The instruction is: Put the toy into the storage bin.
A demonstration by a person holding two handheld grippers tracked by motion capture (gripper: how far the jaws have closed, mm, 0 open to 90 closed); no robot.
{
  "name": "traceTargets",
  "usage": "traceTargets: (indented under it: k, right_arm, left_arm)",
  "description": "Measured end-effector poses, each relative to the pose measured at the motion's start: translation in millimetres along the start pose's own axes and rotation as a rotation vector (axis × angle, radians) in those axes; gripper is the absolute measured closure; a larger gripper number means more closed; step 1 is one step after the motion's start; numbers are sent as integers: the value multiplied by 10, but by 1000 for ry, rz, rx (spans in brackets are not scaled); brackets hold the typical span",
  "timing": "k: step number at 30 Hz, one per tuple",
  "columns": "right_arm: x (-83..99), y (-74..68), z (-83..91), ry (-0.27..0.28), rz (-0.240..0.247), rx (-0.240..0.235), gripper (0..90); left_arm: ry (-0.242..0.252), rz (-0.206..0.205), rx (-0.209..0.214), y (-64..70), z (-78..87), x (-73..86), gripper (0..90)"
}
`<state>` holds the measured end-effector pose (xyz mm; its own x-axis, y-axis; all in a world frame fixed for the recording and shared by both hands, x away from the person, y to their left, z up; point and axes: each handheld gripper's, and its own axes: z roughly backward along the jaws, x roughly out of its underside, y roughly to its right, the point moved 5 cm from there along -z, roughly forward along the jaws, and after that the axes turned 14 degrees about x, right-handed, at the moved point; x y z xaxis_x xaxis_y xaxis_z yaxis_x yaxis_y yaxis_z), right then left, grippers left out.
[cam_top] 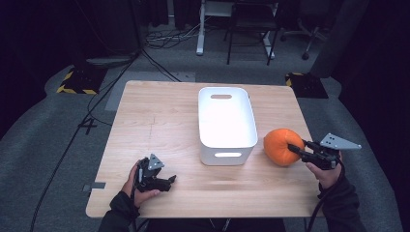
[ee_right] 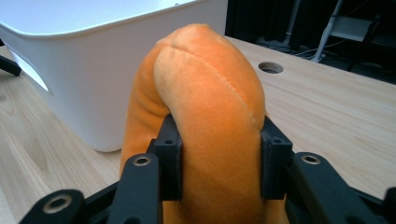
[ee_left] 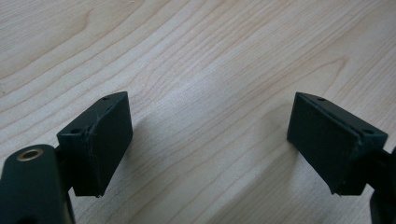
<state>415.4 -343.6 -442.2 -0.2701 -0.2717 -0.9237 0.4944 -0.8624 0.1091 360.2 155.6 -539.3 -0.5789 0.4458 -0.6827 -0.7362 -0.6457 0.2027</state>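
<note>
An orange plush pumpkin (cam_top: 281,145) sits at the right of the wooden table, just right of a white plastic bin (cam_top: 226,123). My right gripper (cam_top: 294,149) is shut on the pumpkin's right side; in the right gripper view both jaws pinch a fold of the orange plush (ee_right: 210,93), with the bin's wall (ee_right: 93,74) close behind on the left. My left gripper (cam_top: 170,181) rests low at the table's front left, held in a hand. Its jaws stand wide apart over bare wood, and the left gripper (ee_left: 210,149) holds nothing.
The bin is empty and has handle slots at both ends. A round cable hole (ee_right: 270,67) shows in the tabletop beyond the pumpkin. Chairs and a desk frame (cam_top: 251,29) stand on the floor beyond the table, with cables (cam_top: 96,106) trailing at the left.
</note>
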Motion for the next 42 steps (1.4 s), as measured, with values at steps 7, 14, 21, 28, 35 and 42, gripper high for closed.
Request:
traceTargets:
  k: [7, 14, 21, 28, 35, 42]
  right_arm:
    - [-82, 18, 62, 35, -11, 10, 606]
    - [-150, 12, 103, 55, -24, 14, 605]
    - [-286, -6, 110, 90, -22, 15, 605]
    - [-431, -32, 120, 114, -14, 15, 605]
    - [-706, -39, 174, 165, -12, 15, 605]
    - [-964, -74, 199, 203, 10, 14, 605]
  left_arm:
    - [0, -3, -2, -3, 1, -1, 146]
    - [0, 0, 0, 0, 0, 0, 146]
    - [1, 0, -1, -1, -1, -1, 146]
    - [-1, 1, -2, 0, -1, -2, 146]
    - [2, -1, -1, -1, -2, -2, 146]
    - [-3, -4, -7, -6, 4, -3, 145]
